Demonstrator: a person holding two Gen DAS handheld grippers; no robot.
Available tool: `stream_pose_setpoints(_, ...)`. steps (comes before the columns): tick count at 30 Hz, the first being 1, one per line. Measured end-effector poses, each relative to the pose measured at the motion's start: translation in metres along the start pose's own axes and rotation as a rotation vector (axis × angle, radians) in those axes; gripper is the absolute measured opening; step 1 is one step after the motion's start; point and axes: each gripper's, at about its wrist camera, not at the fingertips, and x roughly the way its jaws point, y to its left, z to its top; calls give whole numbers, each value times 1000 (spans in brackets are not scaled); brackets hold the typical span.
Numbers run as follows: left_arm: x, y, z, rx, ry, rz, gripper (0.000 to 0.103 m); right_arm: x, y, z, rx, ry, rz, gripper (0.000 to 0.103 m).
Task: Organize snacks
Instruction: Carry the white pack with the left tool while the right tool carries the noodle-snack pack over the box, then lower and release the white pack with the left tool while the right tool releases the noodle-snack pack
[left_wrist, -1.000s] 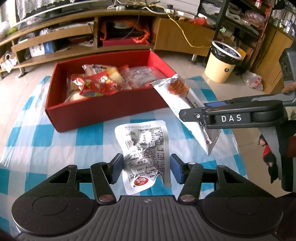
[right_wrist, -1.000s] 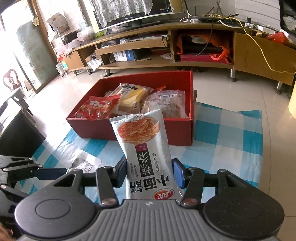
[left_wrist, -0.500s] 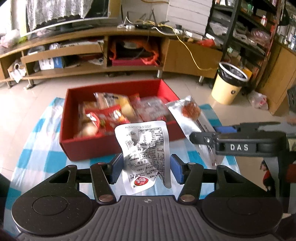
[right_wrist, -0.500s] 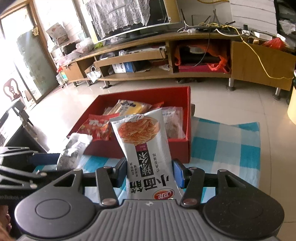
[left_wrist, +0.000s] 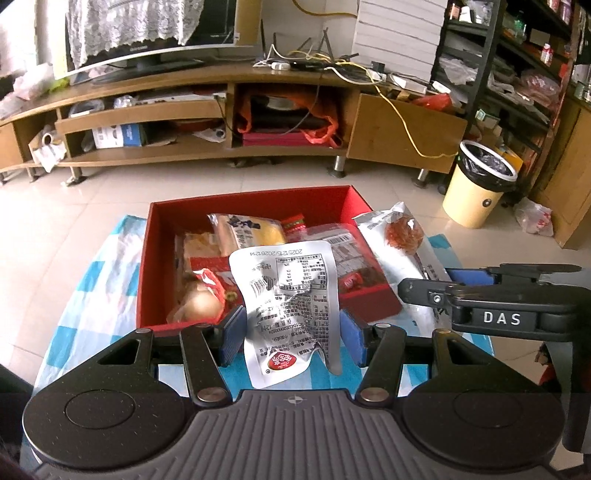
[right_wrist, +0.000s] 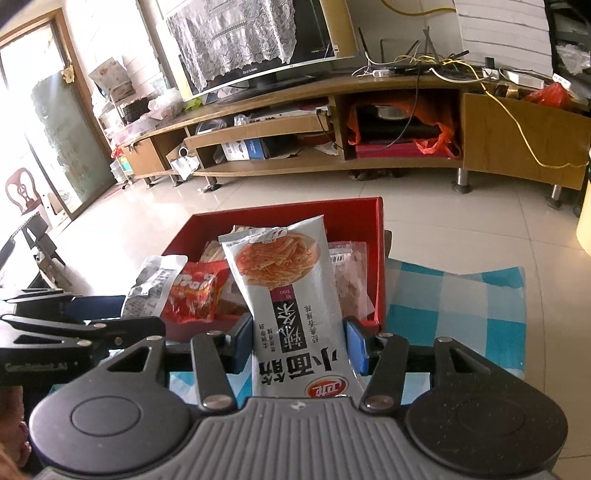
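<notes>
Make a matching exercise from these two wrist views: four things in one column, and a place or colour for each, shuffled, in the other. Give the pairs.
Things:
1. silver packet
2. grey noodle-snack bag
3. red box
4. waste bin

Places and colours:
A. pale yellow, on the floor by the shelves
B. held in the right gripper
C. on the blue checked cloth, with snacks inside
D. held in the left gripper

Pairs: 1-D, 2-B, 3-C, 4-A

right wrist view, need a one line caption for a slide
Right gripper holds a grey noodle-snack packet upright before the red box of snacks on the checked cloth.
</notes>
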Motion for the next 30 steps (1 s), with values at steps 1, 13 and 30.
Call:
stream_pose_setpoints(1,2,1,2,0,-1,5,63,1,-1,1,1,-3,0,51)
stream_pose_setpoints(13,21,6,24,-2,-10,46,63,20,0,21,25,-21,-1,51)
stream_pose_setpoints(30,57,17,40,-3,18,95,63,60,-12,39,53,11,-21,51)
